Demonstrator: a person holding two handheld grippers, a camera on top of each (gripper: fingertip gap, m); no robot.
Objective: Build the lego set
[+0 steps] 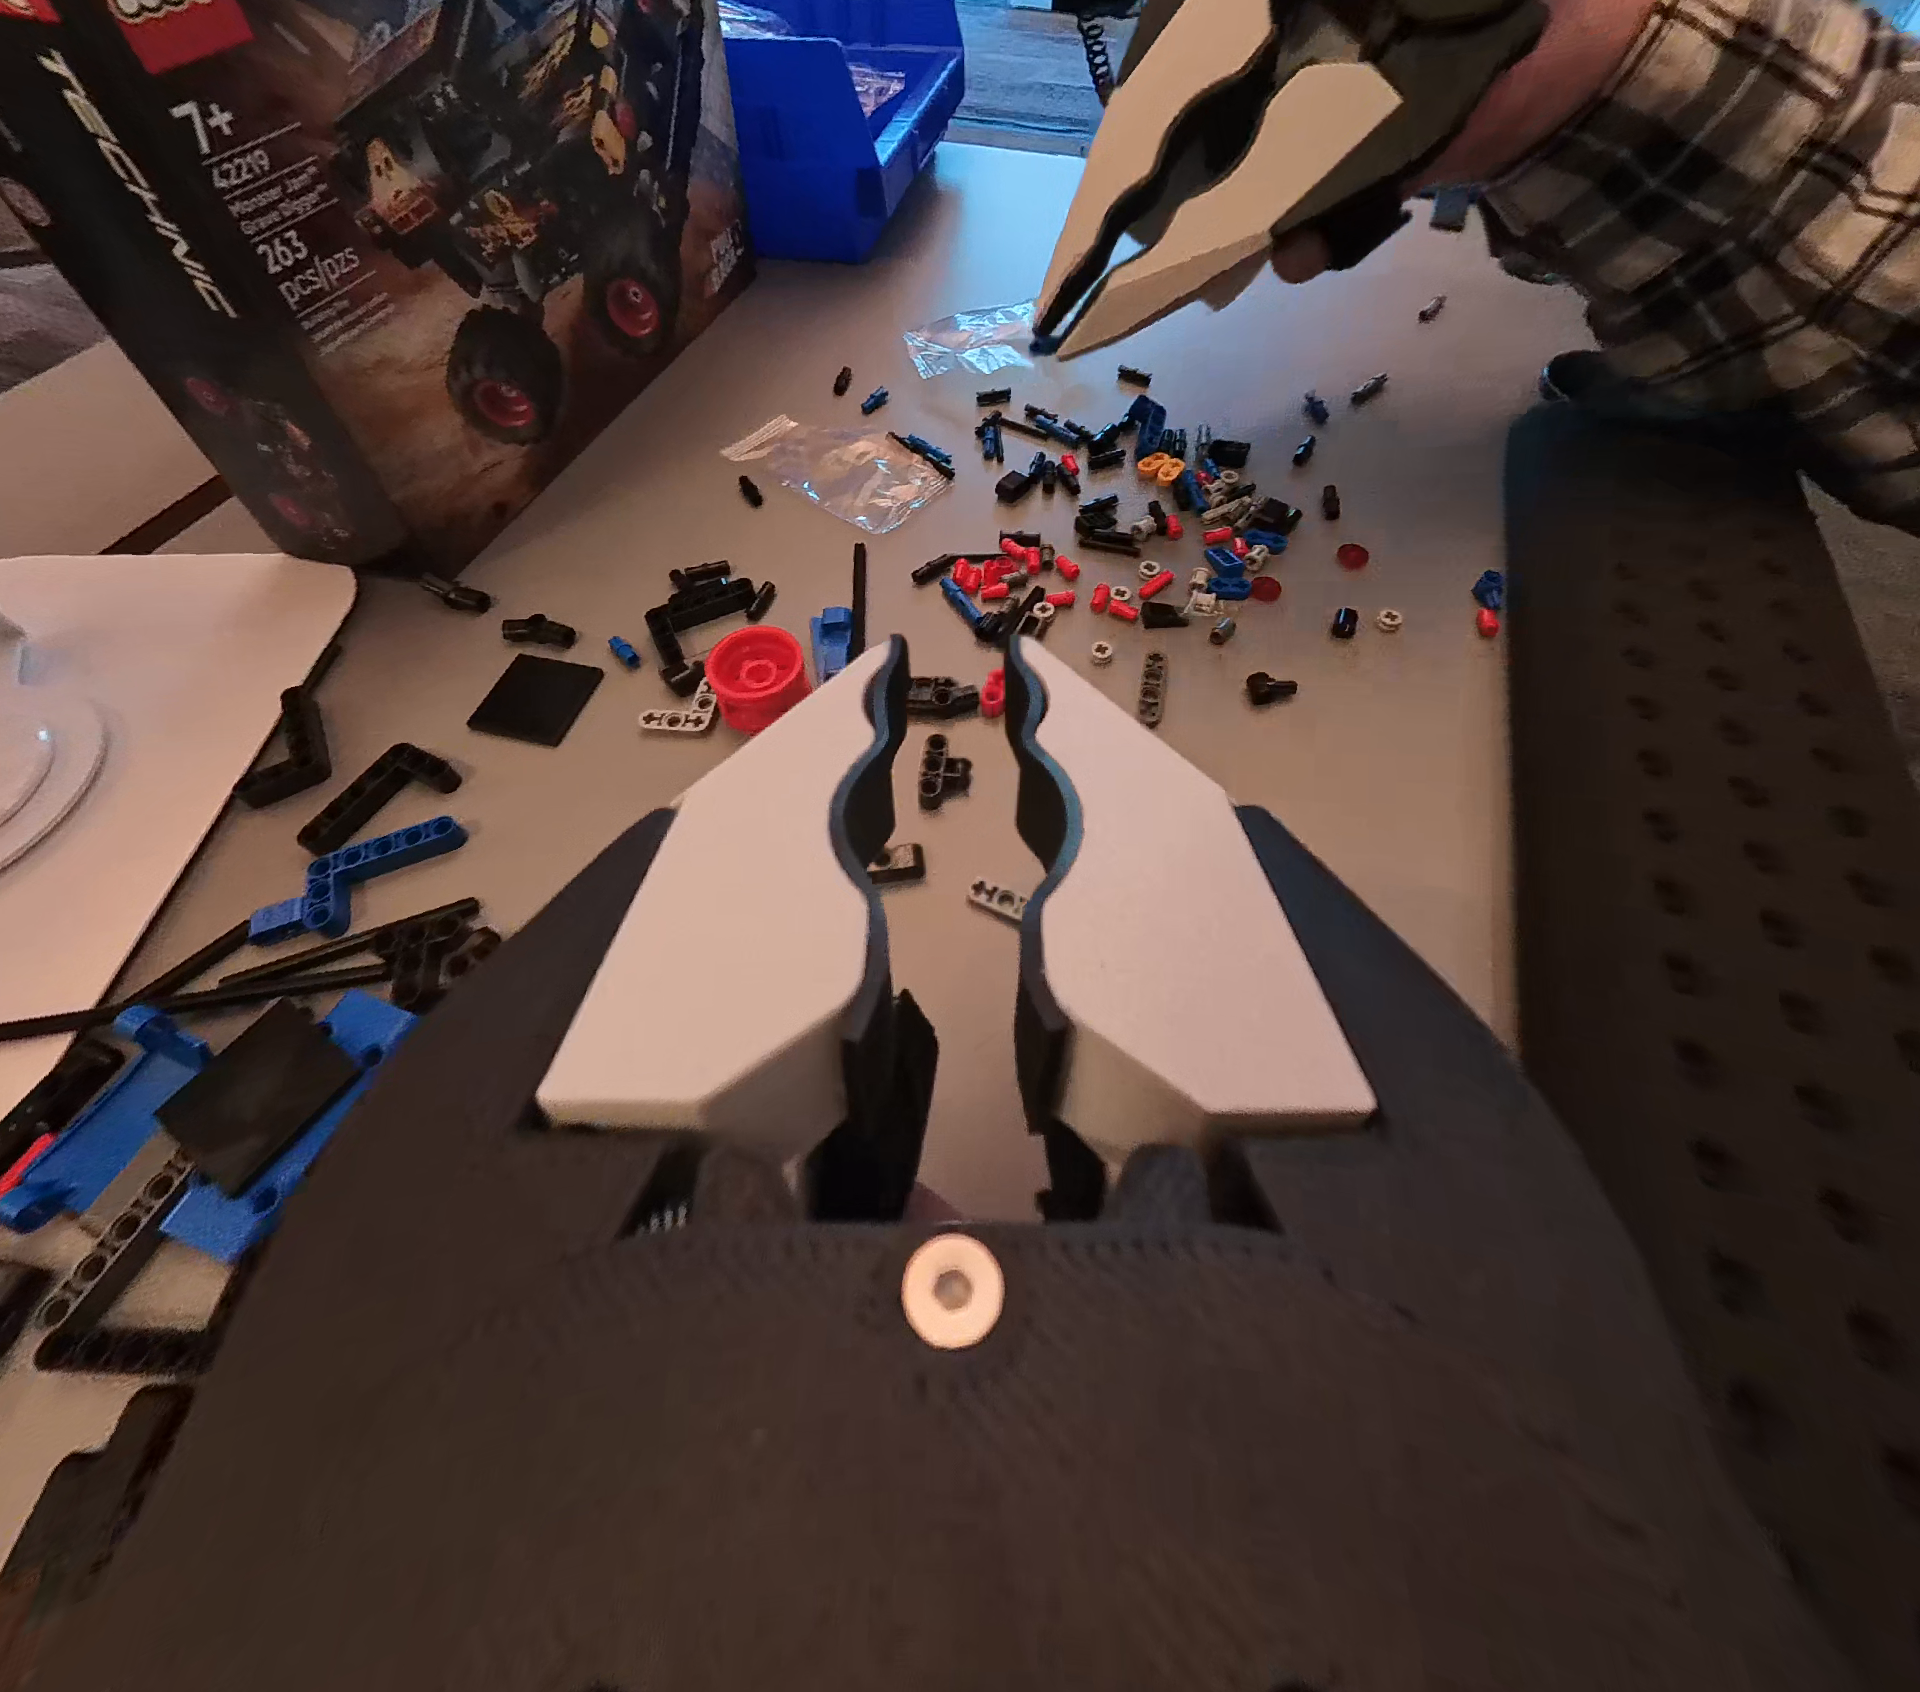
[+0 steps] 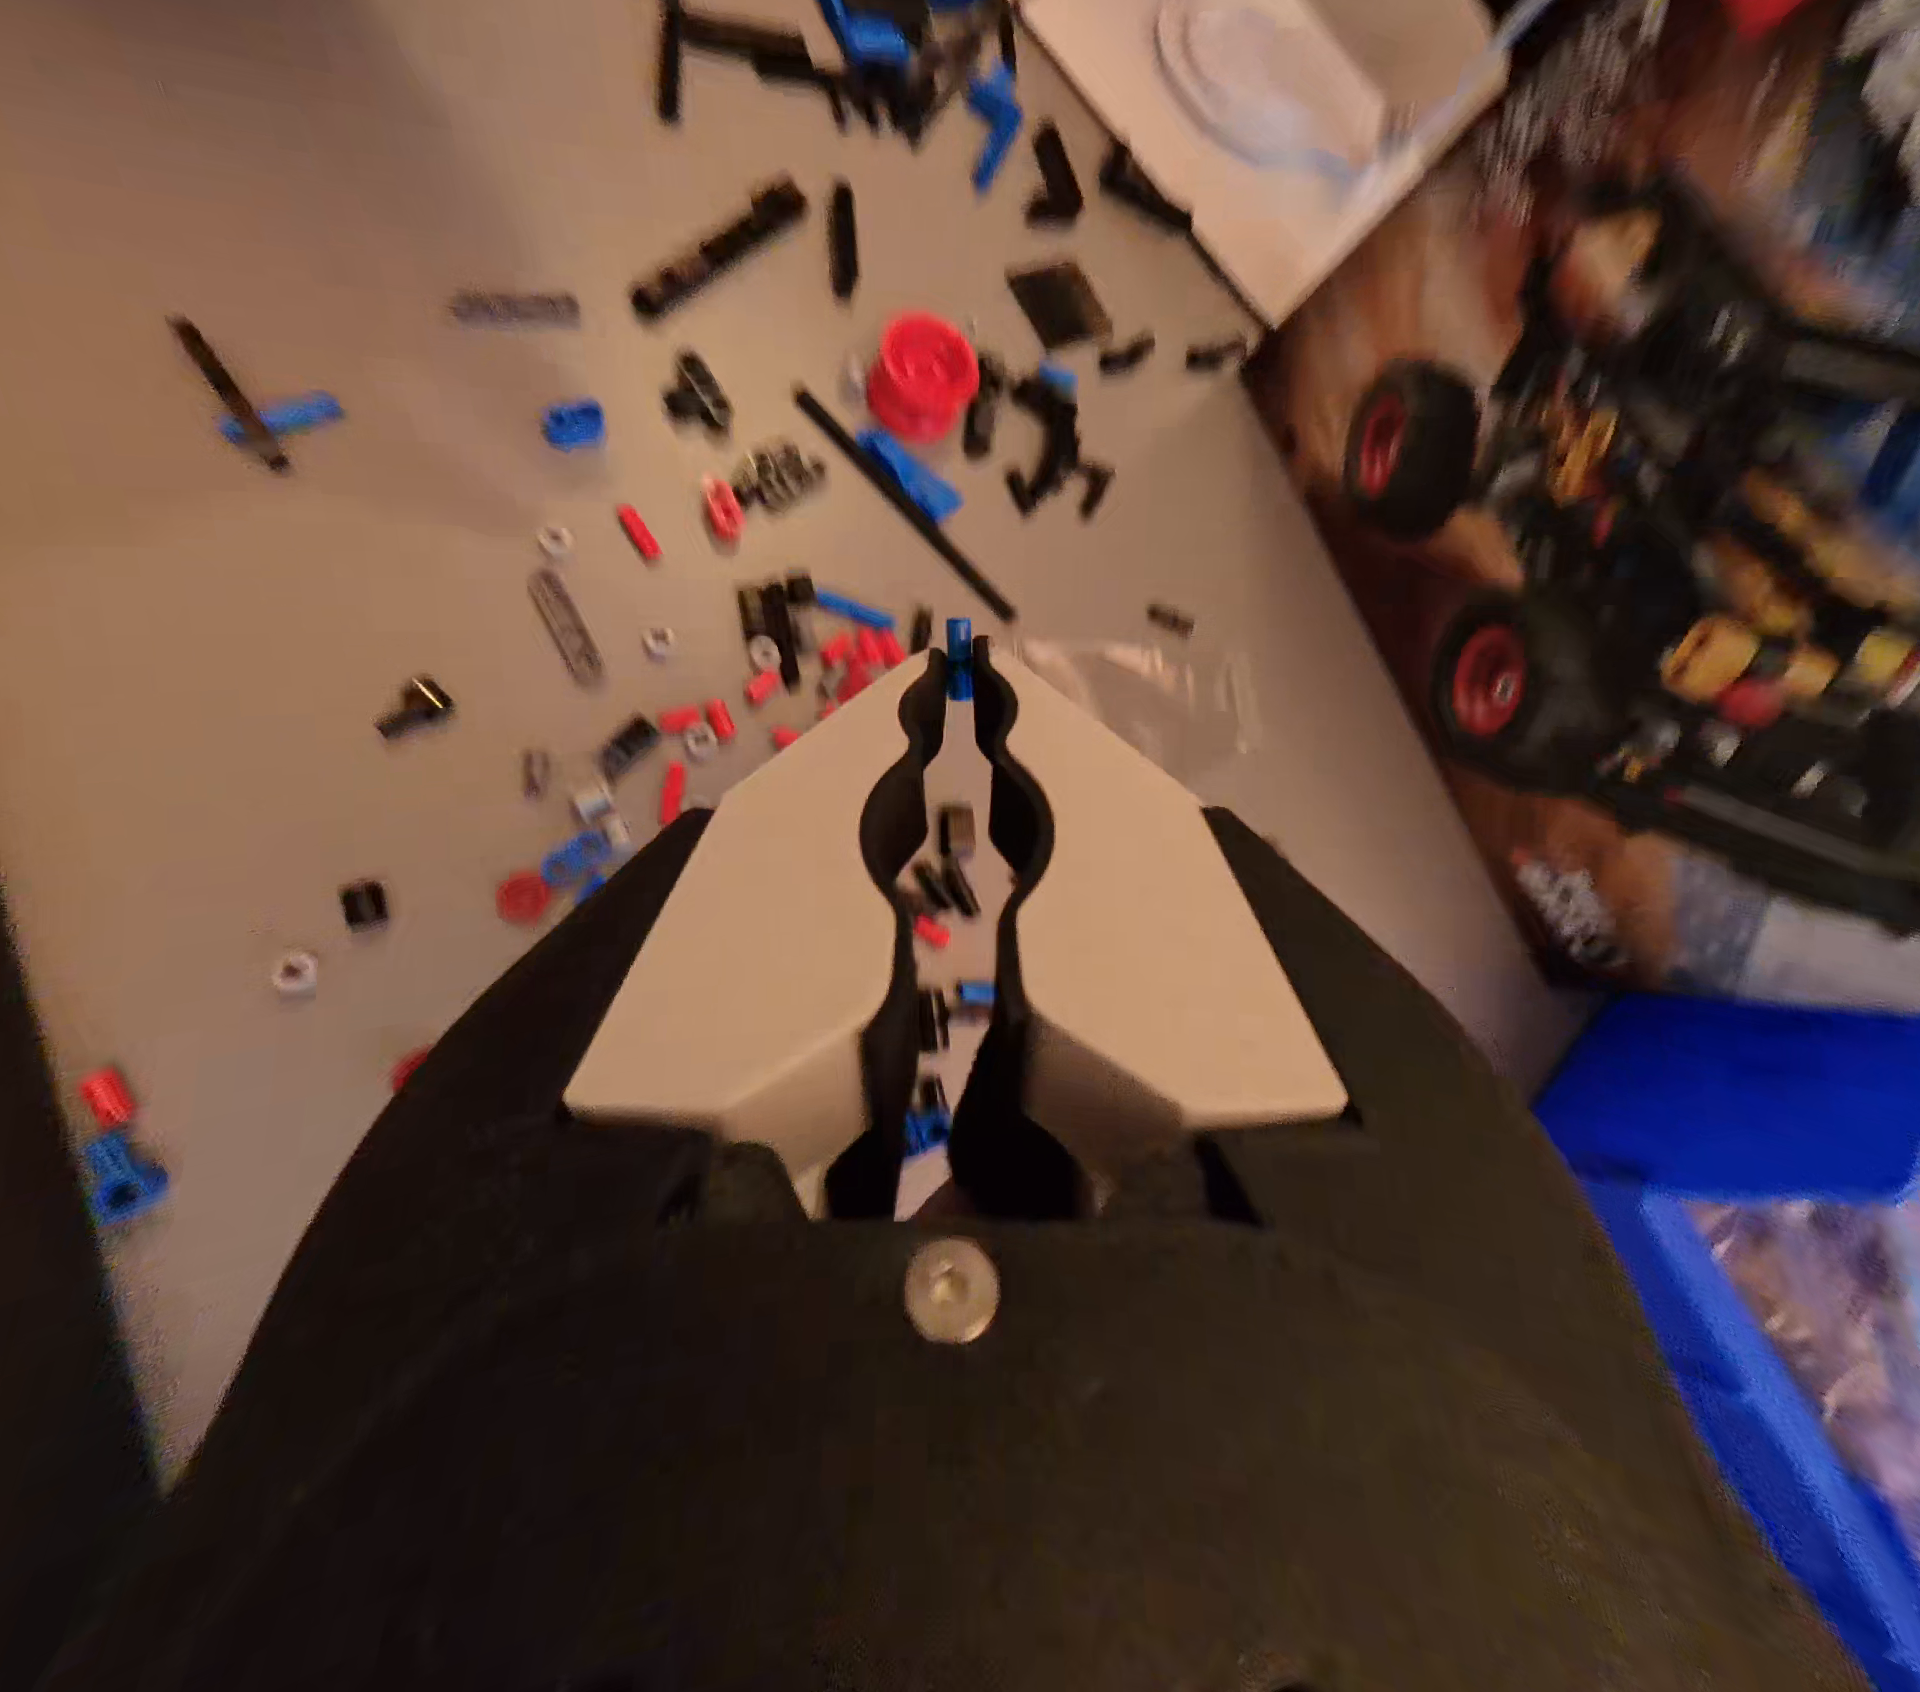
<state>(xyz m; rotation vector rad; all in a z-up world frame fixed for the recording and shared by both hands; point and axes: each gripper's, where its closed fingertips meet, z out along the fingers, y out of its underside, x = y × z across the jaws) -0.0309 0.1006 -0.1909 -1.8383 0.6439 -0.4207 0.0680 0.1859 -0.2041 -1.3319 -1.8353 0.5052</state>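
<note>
Early going in this build, by the look of it. Sitting at the near left of the grey table (image 1: 1351, 769): a partly built blue frame (image 1: 197, 1133) with black beams and a dark flat panel laid on it, nowhere near a truck yet. Lying all about it: black bent beams (image 1: 379, 795), a blue bent beam (image 1: 364, 873), long black rods, a single red wheel hub (image 1: 756, 676), a black square panel (image 1: 535, 700). Spreading across the middle: a thick scatter of small pins and connectors (image 1: 1132, 520) in red, blue, black and grey, unsorted and plainly unused. Two emptied clear bags (image 1: 842, 473) lying flat among them. Standing at the back left: the set's box (image 1: 364, 188), with a blue bin (image 1: 831, 115) just beside it.

Pinching now with the right gripper (image 2: 957, 663): a small blue pin (image 2: 958, 655) caught upright between the very tips, jaws nearly closed around it, hanging over the pile near a clear bag. Seen from the left side too, right gripper (image 1: 1055, 338) tilting steeply down at the far edge of the scatter, tips very near the table.

Hovering with the left gripper (image 1: 956, 666): jaws spread, nothing between them, aiming at loose pieces short of the main pile, a small black connector (image 1: 940, 769) showing through the gap.

Judging it roughly: one sub-assembly begun, no tyres in sight, most pieces waiting on the table. Likely fetching one pin for the frame, with the bulk of the build left.
</note>
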